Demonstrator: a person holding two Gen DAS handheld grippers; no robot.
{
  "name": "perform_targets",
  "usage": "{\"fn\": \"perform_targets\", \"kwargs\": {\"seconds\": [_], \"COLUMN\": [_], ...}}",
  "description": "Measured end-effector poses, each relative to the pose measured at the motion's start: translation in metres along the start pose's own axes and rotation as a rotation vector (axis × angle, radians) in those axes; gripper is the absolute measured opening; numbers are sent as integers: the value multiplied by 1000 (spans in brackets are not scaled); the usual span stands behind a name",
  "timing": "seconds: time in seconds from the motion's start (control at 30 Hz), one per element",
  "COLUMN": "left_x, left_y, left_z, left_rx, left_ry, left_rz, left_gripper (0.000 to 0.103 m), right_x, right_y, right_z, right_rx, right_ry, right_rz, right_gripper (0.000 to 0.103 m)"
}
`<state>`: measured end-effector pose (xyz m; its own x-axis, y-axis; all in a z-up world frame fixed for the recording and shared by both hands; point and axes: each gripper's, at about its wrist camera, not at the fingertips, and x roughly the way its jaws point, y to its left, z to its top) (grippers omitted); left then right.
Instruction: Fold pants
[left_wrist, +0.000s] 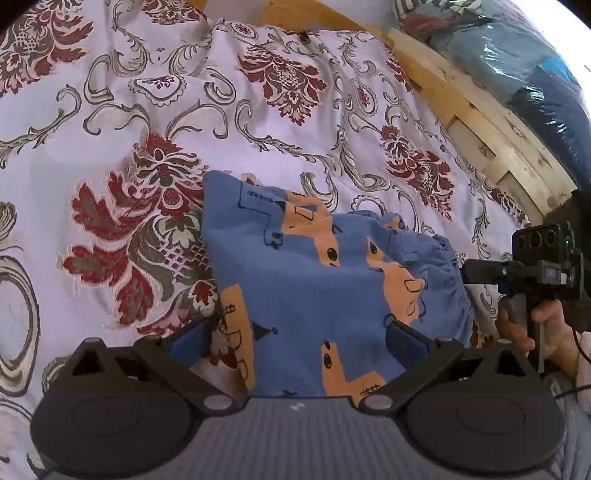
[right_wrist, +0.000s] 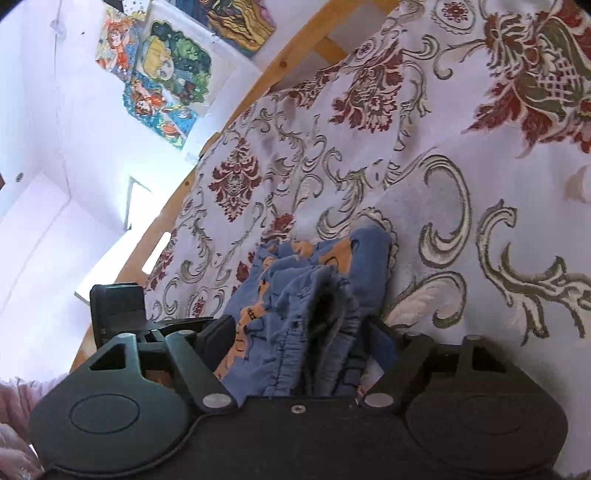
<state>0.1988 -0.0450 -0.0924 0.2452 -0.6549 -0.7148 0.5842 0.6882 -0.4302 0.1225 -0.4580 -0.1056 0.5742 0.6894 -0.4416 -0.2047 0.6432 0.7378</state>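
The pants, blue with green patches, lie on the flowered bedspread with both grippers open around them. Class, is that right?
Not quite. The patches on the pants are orange, not green, as the left wrist view shows. They do lie on the bedspread, left gripper and right gripper open around them.

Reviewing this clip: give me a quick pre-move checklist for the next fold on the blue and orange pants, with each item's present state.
1. Left gripper open, fingers astride the pants: ok.
2. Right gripper open around the elastic waistband: ok.
3. Pants lying flat: not ok, the waistband end is bunched and rumpled.
4. Either gripper actually gripping cloth: not ok, both stand open.
5. Bedspread bare beyond the pants for the fold: ok.
6. Fold edges aligned: cannot tell, the near edge is hidden behind the grippers.
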Motion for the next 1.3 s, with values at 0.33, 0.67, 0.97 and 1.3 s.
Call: {"fn": "perform_targets", "kwargs": {"seconds": [0.33,0.67,0.97,1.3], "left_x": [3,4,-4,-15], "left_y": [-8,-14,-24,-66], "left_z": [-3,-4,-4,-14], "left_rx": [56,87,61,267], "left_ry": [20,31,11,-114], "left_rz": [37,101,169,302], "left_gripper": [103,94,45,17], "right_x": [3,8,17,37], "right_y": [5,15,59,123], "right_z": [-4,-8,-21,-47], "right_rx": [-20,-18,-187,-590], "right_ry": [1,-21,-50,-154], "right_rz": [-130,-211,-414,-654], "right_gripper": [44,43,31,25]}}
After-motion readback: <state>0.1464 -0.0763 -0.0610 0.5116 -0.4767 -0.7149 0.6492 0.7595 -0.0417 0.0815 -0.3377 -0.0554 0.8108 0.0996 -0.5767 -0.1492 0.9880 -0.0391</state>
